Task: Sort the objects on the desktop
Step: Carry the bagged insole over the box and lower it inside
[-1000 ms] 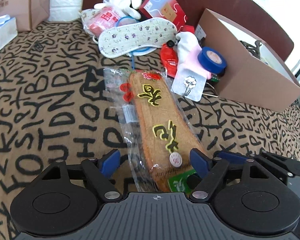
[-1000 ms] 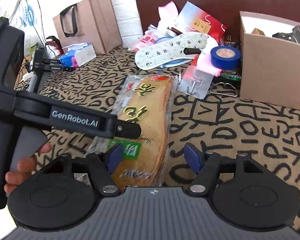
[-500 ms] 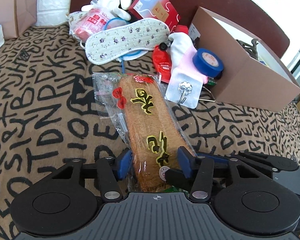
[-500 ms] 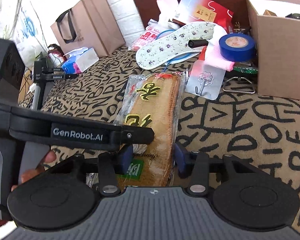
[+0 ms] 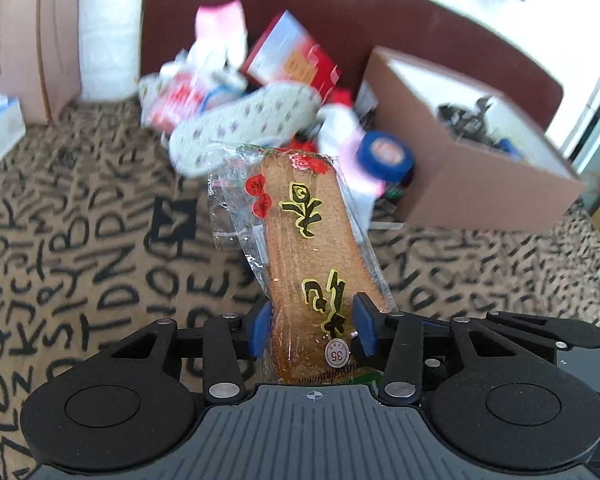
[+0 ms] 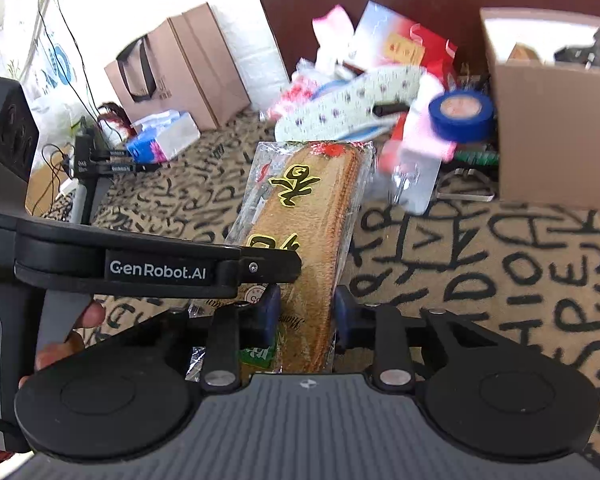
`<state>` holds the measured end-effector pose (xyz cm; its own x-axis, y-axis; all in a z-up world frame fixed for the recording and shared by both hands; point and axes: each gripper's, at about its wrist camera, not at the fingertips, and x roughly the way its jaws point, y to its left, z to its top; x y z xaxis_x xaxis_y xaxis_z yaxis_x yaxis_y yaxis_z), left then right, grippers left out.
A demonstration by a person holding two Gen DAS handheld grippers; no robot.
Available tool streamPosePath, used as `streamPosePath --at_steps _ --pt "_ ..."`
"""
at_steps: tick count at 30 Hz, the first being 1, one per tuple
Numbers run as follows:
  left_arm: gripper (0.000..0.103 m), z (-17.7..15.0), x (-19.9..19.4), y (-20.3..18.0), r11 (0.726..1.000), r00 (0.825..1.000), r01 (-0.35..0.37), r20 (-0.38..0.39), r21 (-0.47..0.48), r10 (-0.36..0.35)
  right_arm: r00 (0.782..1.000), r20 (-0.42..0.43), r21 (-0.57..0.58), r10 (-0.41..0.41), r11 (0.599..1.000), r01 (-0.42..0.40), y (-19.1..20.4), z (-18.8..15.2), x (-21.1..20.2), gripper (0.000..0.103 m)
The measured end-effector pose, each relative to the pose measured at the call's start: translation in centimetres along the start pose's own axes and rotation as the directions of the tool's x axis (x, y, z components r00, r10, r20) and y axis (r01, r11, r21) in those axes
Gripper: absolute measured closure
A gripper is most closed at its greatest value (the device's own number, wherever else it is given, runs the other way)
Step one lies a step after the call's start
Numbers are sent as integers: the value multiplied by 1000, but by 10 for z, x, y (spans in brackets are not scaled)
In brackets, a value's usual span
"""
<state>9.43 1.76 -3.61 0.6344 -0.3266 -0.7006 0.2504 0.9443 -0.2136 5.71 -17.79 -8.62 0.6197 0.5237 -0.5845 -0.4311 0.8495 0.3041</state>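
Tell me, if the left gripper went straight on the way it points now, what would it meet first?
Probably the floral insole, past the tip of the bagged insole that the left gripper holds. Depth is unclear, so it might meet the cloth first.

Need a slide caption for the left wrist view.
Left hand-held gripper clamps the bagged brown insoles, lifting them toward the cardboard box.
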Motion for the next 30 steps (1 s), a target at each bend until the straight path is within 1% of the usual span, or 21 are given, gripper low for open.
streamPosePath --at_steps 3,6,10,13,18,22,24,26,30 --pt "56 14 -16 -16 1000 998 15 60 24 -16 998 66 -15 -11 1000 12 1 9 -20 70" --pt "55 34 -27 -37 998 990 35 132 59 -43 989 147 -30 -32 999 37 -2 21 -41 70" --pt "54 65 -31 -71 991 977 68 192 111 -89 965 252 -42 -70 996 84 -14 44 -67 70" --pt "53 89 -27 -100 982 966 94 226 161 -130 942 317 -27 -106 992 121 -30 61 -83 70" --pt "52 128 -10 -151 965 945 142 259 222 -198 894 408 -10 -188 978 210 -63 87 -106 70" --pt "52 157 16 -191 951 936 181 254 249 -245 859 449 16 -245 964 266 -100 110 -119 70" --pt "50 169 26 -211 945 931 197 252 261 -264 847 459 31 -269 957 288 -122 118 -124 70" --pt "46 178 39 -227 939 927 209 251 272 -279 836 464 49 -293 951 306 -142 126 -130 70" --pt "44 192 68 -253 934 924 223 246 280 -294 824 467 70 -321 942 327 -179 140 -136 70"
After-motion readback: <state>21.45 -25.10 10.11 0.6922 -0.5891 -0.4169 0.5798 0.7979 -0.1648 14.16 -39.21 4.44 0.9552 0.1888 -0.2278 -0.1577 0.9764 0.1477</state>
